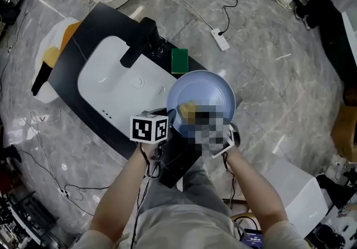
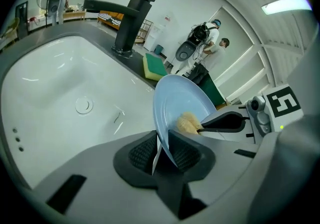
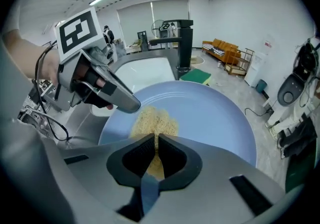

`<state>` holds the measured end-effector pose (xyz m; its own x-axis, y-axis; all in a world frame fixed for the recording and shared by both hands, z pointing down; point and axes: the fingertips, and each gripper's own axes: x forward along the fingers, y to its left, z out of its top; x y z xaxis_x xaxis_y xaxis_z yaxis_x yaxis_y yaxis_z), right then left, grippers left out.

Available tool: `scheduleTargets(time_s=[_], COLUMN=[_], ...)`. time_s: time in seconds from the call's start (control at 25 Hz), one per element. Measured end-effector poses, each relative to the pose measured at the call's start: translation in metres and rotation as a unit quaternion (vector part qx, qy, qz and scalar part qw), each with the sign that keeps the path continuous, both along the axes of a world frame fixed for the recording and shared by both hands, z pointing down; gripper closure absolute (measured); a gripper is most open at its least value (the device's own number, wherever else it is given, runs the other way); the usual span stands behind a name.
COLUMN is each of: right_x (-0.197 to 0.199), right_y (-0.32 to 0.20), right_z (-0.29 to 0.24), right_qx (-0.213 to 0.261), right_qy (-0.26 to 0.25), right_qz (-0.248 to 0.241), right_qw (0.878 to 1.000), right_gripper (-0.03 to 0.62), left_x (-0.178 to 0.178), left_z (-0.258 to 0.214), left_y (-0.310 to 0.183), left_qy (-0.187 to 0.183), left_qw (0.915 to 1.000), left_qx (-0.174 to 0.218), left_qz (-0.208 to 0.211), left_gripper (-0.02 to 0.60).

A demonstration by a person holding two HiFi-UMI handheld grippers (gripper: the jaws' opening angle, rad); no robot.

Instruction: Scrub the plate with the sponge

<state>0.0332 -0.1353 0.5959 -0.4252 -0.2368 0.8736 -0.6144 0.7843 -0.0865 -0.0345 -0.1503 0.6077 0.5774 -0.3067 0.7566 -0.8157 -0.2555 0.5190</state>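
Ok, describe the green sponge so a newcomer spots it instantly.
Start at the white sink in the black counter. Beside its black faucet, flat on the counter, lies the green sponge. It's the only green thing; the nearby plate is blue.

The head view looks steeply down from above the person's forearms onto the sink (image 1: pixel 106 75), the faucet (image 1: pixel 138 42) and the plate (image 1: pixel 209 89). The left gripper view sits behind the left gripper (image 2: pixel 162 140), very near the plate's rim, and faces across the basin to the faucet. The right gripper view, behind the right gripper (image 3: pixel 156 140), looks closely over the plate's face toward the same faucet.
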Motion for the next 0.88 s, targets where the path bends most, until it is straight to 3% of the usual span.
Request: scheduleTargets(time_s=[0.2,0.4,0.64,0.88], right_x=[-0.007,-0.020,-0.002,0.052], right_y=[-0.014,-0.046,-0.098,-0.107], right_z=[0.005,0.007,0.005,0.002], right_qx=[0.003,0.023,0.038,0.059], right_qy=[0.029,0.027,0.020,0.069], right_qz=[-0.011,-0.015,0.034,0.057], right_qw=[1.000,0.999,0.998,0.994], right_gripper=[0.546,0.548,0.548,0.549], left_x=[-0.003,-0.002,-0.004,-0.014], left_z=[0.000,0.001,0.002,0.001], left_y=[-0.003,-0.002,-0.005,-0.017], left_qy=[-0.012,-0.015,-0.027,-0.021], left_qw=[0.9994,0.9984,0.9990,0.9988], left_qx=[-0.013,-0.019,-0.031,-0.020], left_qz=[0.029,0.052,0.019,-0.040], left_gripper=[0.502,0.502,0.512,0.538])
